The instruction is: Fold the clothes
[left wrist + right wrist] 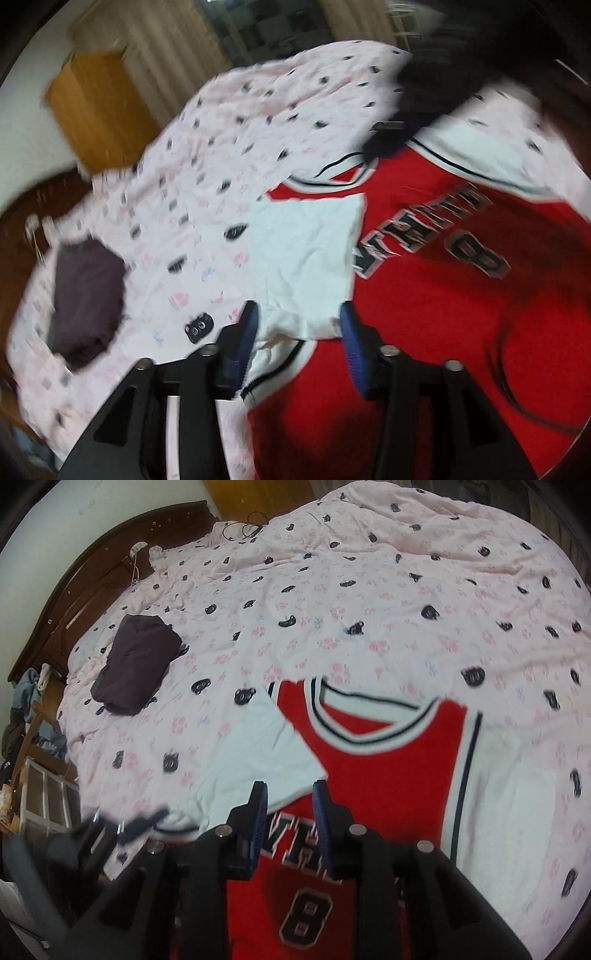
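Lying beneath both hovering grippers' open, empty fingers (251, 325) is the red jersey (388, 771).

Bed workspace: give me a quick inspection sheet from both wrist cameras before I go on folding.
Surface: pink quilt with black cat-face print, rumpled, covering the bed.
Job's things: red basketball jersey numbered 8 with white sleeves lies flat; one white sleeve is folded in over the red body. Folded dark purple garment lies apart, near the headboard.
Clutter: clothes heaped beside the bed.
Grippers: left gripper jaws open over the folded sleeve; right gripper jaws open over the jersey lettering, gripping nothing.
Cables: black cord loop near the pillows.
Surroundings: dark wooden headboard, beige curtains.
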`<state>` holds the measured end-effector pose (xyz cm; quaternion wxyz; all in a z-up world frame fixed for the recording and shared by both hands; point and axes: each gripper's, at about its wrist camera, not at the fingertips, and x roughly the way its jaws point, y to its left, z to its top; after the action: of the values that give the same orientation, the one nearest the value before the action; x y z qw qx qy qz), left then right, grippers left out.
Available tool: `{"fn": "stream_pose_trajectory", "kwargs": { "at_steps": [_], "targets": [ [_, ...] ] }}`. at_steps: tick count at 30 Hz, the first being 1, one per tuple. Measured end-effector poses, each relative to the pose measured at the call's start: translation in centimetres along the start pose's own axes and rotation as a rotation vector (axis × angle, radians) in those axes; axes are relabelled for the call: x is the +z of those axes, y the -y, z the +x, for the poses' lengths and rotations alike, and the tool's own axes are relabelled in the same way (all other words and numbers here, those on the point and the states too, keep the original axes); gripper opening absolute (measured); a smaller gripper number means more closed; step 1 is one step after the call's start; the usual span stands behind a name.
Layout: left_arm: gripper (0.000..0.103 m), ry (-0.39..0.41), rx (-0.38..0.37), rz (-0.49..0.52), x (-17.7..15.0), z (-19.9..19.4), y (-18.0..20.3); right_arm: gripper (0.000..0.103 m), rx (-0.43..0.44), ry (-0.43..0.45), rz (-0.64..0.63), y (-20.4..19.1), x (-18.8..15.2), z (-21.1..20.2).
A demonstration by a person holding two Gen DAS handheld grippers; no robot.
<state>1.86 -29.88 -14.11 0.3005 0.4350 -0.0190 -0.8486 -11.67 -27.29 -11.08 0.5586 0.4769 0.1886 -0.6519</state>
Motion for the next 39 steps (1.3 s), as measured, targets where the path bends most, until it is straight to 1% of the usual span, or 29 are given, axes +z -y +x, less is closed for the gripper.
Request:
{"fn": "stream_pose_trajectory", "kwargs": {
  "at_steps": [2,5,9,12,14,15,16,17,18,19,20,22,23,24,25,27,28,29,31,35,38,39],
  "targets": [
    [0.044,-0.052,-0.048,-0.052,0.1,1.2,-0.6,0.031,0.007,0.005,0.019,0.5,-1.5,-0.8],
    [0.044,-0.126,-0.112,-0.120,0.1,2.7,-1.3,0.032,-0.001,0.003,0.040,1.3,-3.1,-1.5],
    [0.044,-0.137,-0.064,-0.052,-0.5,1.1,0.2,0.032,-0.015,0.007,0.069,2.6,-5.0,-2.3],
    [0.044,-0.098,-0.037,-0.046,-0.6,-1.1,0.4,0.032,-0.027,0.015,0.093,3.7,-6.3,-2.7],
    [0.044,-0.045,-0.019,-0.057,0.1,-2.5,0.3,0.032,-0.021,0.029,0.117,4.6,-7.1,-3.0],
    [0.044,-0.020,-0.009,-0.060,0.5,-3.0,0.3,0.034,-0.021,0.040,0.126,5.0,-7.4,-3.2],
    [0.045,0.005,0.003,-0.062,0.9,-3.5,0.4,0.037,-0.021,0.051,0.135,5.3,-7.7,-3.4],
    [0.051,0.030,0.022,-0.057,1.3,-3.8,0.6,0.046,-0.021,0.062,0.144,5.7,-7.9,-3.6],
    [0.059,0.045,0.040,-0.051,1.5,-4.0,0.9,0.050,-0.021,0.081,0.151,6.1,-8.2,-3.9],
    [0.063,0.060,0.059,-0.042,1.7,-4.2,1.3,0.053,-0.021,0.101,0.157,6.5,-8.4,-4.2],
    [0.066,0.074,0.078,-0.030,1.7,-4.3,1.7,0.053,-0.022,0.121,0.164,6.9,-8.6,-4.5],
    [0.067,0.092,0.099,-0.003,1.7,-4.3,2.8,0.054,-0.013,0.171,0.180,7.9,-9.1,-5.2],
    [0.068,0.097,0.116,0.020,1.8,-4.3,3.5,0.057,-0.009,0.205,0.195,8.5,-9.3,-5.7],
    [0.068,0.100,0.133,0.040,2.0,-4.3,4.2,0.063,-0.006,0.239,0.211,9.2,-9.5,-6.2],
    [0.068,0.105,0.151,0.063,2.1,-4.3,5.1,0.065,-0.003,0.273,0.226,9.8,-9.7,-6.7],
    [0.068,0.117,0.179,0.105,2.4,-4.6,6.9,0.072,0.016,0.296,0.264,11.3,-9.9,-7.4],
    [0.068,0.126,0.188,0.119,2.5,-4.8,7.7,0.073,0.025,0.306,0.282,12.0,-10.0,-7.7],
    [0.068,0.134,0.196,0.132,2.7,-5.0,8.6,0.073,0.027,0.293,0.297,12.7,-9.8,-7.8],
    [0.068,0.144,0.203,0.147,3.0,-5.1,10.1,0.073,-0.002,0.276,0.338,14.6,-9.2,-8.4],
    [0.070,0.130,0.162,0.180,3.9,-4.6,13.9,0.073,0.053,0.264,0.438,18.1,-8.9,-9.4],
    [0.070,0.132,0.151,0.231,4.7,-4.0,16.7,0.074,0.034,0.252,0.473,20.1,-8.9,-9.8],
    [0.070,0.140,0.151,0.243,4.9,-3.9,17.3,0.074,0.044,0.243,0.485,20.7,-9.0,-9.8]
  ]
}}
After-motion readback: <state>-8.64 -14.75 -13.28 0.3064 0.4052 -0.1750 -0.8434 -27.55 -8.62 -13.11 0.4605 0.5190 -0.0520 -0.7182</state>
